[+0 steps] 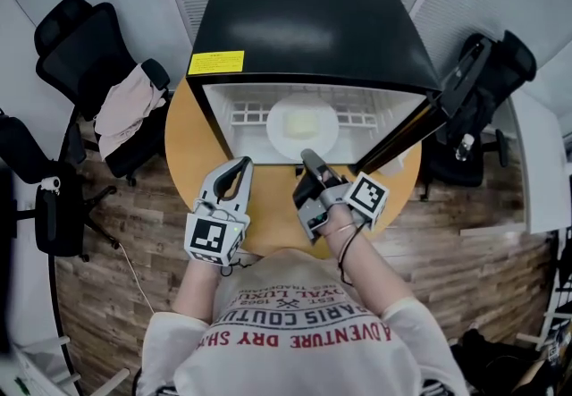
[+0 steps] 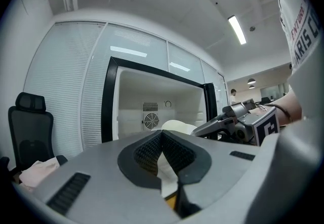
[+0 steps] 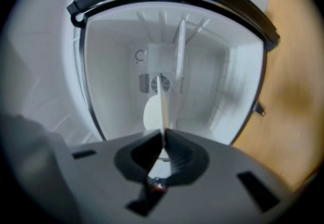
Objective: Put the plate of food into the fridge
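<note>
Plate (image 1: pixel 323 137) and its food ride in your right gripper (image 1: pixel 308 155), jaws clamped on the near rim, the rest reaching into the fridge (image 1: pixel 313 23) straight ahead. Around you is a white-walled office with a plank floor (image 1: pixel 465 251). Both tools hover over a round wooden table (image 1: pixel 183 153) carrying the fridge, its door (image 1: pixel 420 122) swung open beyond the right one. A chair (image 1: pixel 85 46) stands well left. Your left gripper (image 1: pixel 243 164) is closed and empty, just beside its partner.
</note>
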Motion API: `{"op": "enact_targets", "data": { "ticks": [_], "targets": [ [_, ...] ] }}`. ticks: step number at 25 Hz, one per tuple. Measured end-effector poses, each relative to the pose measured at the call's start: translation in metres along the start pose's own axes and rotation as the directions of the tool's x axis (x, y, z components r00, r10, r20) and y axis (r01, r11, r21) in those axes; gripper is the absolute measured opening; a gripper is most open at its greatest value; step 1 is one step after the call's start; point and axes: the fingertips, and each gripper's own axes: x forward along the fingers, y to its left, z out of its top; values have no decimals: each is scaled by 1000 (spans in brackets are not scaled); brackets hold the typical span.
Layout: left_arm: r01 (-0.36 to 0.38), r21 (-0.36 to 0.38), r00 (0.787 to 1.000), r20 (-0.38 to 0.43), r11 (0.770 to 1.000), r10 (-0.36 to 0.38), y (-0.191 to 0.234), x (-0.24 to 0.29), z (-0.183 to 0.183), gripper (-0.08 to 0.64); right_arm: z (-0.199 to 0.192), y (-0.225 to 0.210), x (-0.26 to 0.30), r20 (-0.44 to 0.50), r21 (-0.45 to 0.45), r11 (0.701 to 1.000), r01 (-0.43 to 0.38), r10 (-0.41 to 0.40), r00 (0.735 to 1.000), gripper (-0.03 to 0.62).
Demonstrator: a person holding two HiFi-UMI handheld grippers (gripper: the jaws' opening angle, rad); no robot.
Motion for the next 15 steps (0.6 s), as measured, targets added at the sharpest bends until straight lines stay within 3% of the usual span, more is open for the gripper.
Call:
{"op": "enact_targets", "data": {
  "ticks": [15],
  "targets": [
    [-28, -23, 999, -23, 999, 28, 11, 29, -6, 32, 29, -13, 30, 45, 14, 999, 49, -50, 998, 40]
  ]
}}
